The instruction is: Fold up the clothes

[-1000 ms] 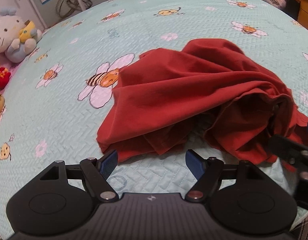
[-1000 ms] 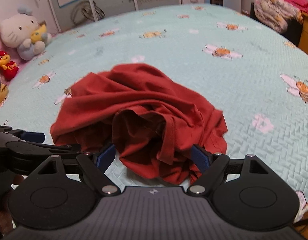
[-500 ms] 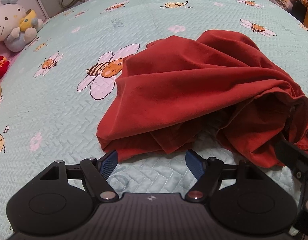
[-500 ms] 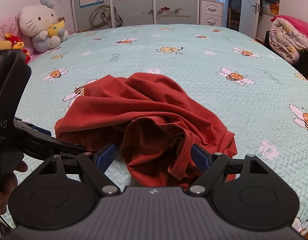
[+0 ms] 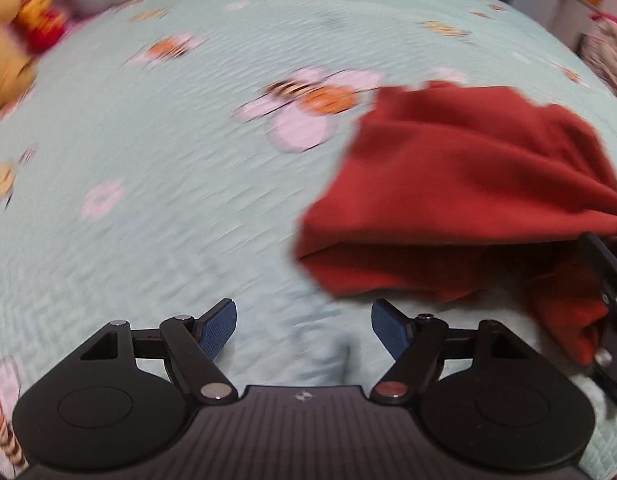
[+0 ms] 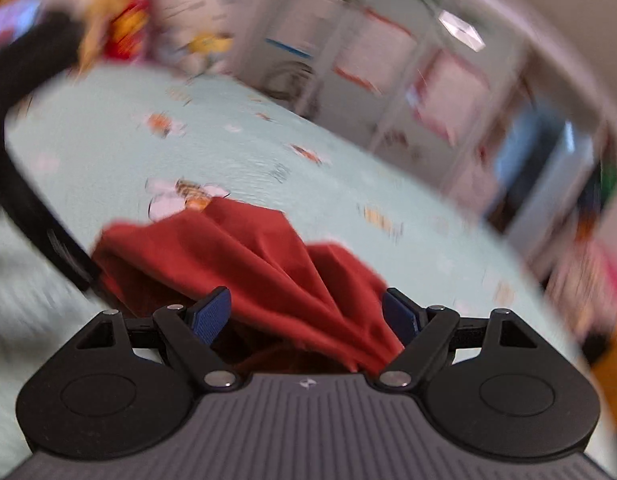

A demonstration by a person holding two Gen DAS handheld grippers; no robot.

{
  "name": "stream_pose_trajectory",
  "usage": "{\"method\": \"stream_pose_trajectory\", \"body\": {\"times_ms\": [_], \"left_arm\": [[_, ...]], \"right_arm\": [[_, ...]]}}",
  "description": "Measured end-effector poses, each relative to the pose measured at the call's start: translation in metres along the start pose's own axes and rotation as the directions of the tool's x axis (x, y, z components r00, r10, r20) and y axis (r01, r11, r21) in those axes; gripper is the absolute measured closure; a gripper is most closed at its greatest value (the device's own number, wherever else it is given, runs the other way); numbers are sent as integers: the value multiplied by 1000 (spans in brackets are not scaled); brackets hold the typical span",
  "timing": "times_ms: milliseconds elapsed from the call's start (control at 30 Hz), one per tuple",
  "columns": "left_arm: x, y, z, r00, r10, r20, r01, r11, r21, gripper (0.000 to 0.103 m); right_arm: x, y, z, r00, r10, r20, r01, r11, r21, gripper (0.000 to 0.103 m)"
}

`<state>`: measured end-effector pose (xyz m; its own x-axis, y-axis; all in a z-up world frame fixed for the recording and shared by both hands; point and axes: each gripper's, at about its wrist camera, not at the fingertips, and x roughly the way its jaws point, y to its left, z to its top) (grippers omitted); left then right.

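Both my grippers stood wide open, empty: left gripper (image 5: 304,330) over bare bedspread (image 5: 156,216), right gripper (image 6: 306,316) straddling the red garment (image 6: 268,264).

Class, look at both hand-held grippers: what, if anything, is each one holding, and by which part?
Nothing is held. The left hand-held gripper is open over bare bedspread. The right hand-held gripper is open, the crumpled red cloth garment lying between its fingers, ungripped.

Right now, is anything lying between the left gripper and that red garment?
No. In the left wrist view only bare bedspread separates the open left gripper from the red garment.
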<state>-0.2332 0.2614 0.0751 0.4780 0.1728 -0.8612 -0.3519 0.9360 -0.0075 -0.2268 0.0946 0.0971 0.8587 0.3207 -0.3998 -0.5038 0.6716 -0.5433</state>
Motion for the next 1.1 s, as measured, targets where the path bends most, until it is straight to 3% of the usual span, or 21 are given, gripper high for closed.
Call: {"method": "stream_pose_trajectory", "body": {"times_ms": [67, 167, 233, 367, 433, 500, 567, 700, 867, 967, 1100], "left_arm": [[2, 15, -6, 1000, 17, -14, -17, 1000, -19, 25], [2, 33, -14, 999, 46, -23, -46, 999, -23, 25], [2, 42, -18, 998, 60, -32, -61, 998, -34, 25], [-2, 51, -23, 997, 68, -39, -70, 996, -50, 25], [-6, 49, -24, 997, 74, -31, -75, 996, -43, 25], [-12, 46, -23, 997, 79, -18, -80, 996, -28, 25], [-17, 41, -23, 997, 79, -5, -79, 997, -16, 25], [-29, 30, -24, 997, 78, 21, -78, 997, 12, 25], [-38, 13, -24, 996, 75, 46, -78, 995, 59, 25], [-41, 2, -25, 996, 64, 54, -69, 994, 89, 25], [-41, -13, -26, 998, 10, 55, -16, 993, 118, 25]], "right_arm": [[14, 22, 2, 1000, 8, 1, -8, 992, -129, 21], [31, 42, 4, 997, 68, -24, -72, 971, -226, 21], [40, 51, 5, 995, 96, -38, -103, 961, -256, 21], [55, 57, 10, 998, 43, -39, -51, 968, -247, 22], [59, 49, 13, 998, 44, -39, -50, 982, -181, 29], [58, 34, 15, 996, 71, -49, -75, 993, -88, 68], [55, 20, 15, 995, 89, -53, -89, 996, 2, 88], [28, -5, 7, 999, 46, 26, -49, 992, 115, 96], [-17, -48, -7, 992, -87, 96, 57, 958, 279, 100], [-45, -84, -27, 981, -175, 88, 124, 903, 411, 101], [-78, -133, -69, 963, -266, 43, 192, 791, 581, 101]]}}
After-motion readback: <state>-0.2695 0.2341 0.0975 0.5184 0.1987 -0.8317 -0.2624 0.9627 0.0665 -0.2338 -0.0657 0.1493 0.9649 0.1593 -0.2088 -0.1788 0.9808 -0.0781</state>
